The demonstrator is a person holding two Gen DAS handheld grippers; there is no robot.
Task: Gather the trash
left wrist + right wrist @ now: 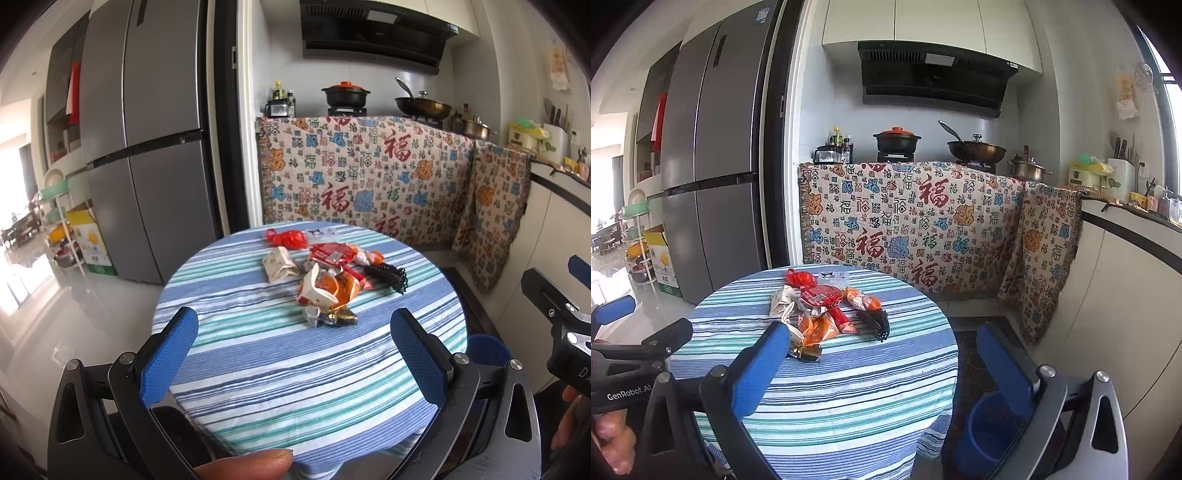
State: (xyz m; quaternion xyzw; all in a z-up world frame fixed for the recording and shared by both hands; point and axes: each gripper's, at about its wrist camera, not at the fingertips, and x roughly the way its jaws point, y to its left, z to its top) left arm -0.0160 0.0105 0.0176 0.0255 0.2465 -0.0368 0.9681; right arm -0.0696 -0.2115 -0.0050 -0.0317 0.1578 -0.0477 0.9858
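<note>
A round bench [258, 387] under a blue, green and white striped cloth [369, 369] carries a heap of wrappers [328, 280], a red bag [290, 239] and black netting [388, 276].

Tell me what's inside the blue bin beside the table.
The blue bin stands on the floor right of the round table. Its inside looks dark; the right tool hides part, so contents cannot be told.
</note>
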